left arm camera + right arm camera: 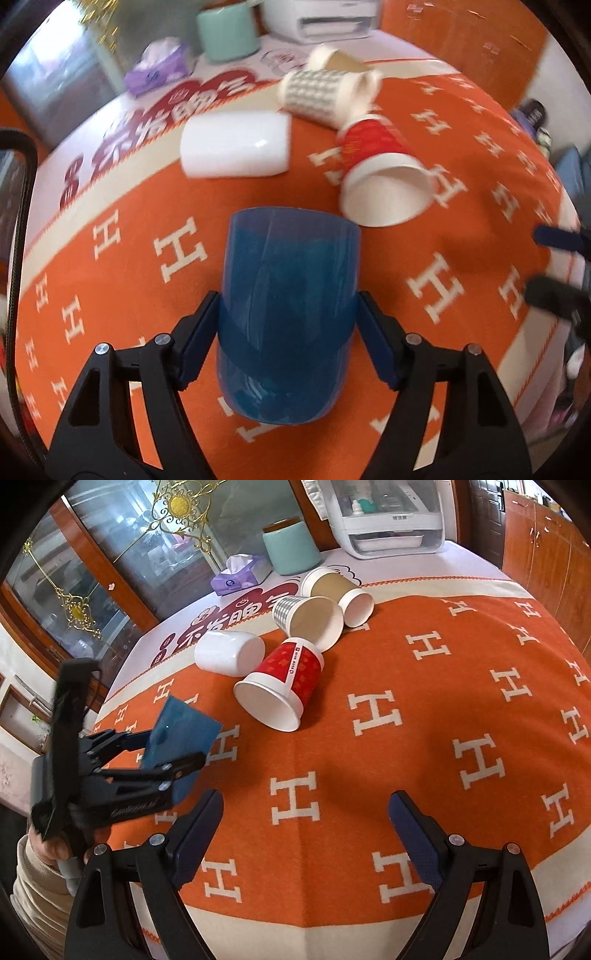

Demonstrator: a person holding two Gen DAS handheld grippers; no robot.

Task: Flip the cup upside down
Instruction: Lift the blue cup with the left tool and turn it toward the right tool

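My left gripper (288,314) is shut on a translucent blue cup (288,317), its two pads pressing the cup's sides, held above the orange cloth. In the right wrist view the same blue cup (181,738) sits tilted in the left gripper (162,753) at the left, over the table's left edge. My right gripper (306,812) is open and empty, low over the cloth near the front edge; its fingertips (554,238) show at the right rim of the left wrist view.
The table has an orange blanket (406,720) with white H marks. Lying on their sides are a red paper cup (280,686), a white cup (229,653), a checked cup (310,620) and a brown cup (340,590). Behind stand a teal canister (291,546), a tissue pack (240,576) and a white appliance (388,520).
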